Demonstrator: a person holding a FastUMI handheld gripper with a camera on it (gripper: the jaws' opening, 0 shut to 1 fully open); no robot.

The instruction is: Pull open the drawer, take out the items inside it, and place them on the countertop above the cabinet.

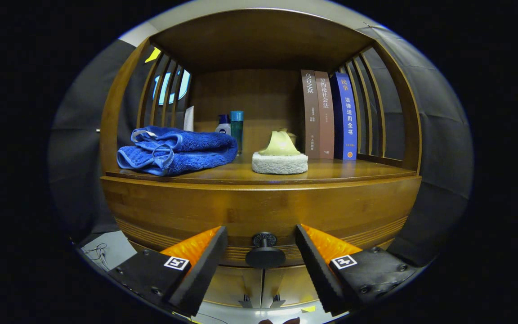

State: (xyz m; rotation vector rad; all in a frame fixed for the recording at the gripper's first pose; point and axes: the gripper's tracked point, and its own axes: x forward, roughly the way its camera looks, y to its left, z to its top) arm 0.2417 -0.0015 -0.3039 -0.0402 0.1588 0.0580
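Bench (358, 170) above the cabinet, left to right: folded blue towel (176, 150), two bottles (232, 126) behind it, cream sponge pad (279, 157), three upright books (328, 114). Drawer (259, 211) below is closed. Tool (261, 249) released, fingers spread either side of the drawer knob (265, 252), not touching it.

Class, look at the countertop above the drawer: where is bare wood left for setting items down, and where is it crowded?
Bare wood lies along the countertop's front edge, especially right of the white sponge pad, before the books. A smaller gap separates the blue towel from the pad. The back left, with bottles, is crowded. The gripper fingers are open around the drawer knob.
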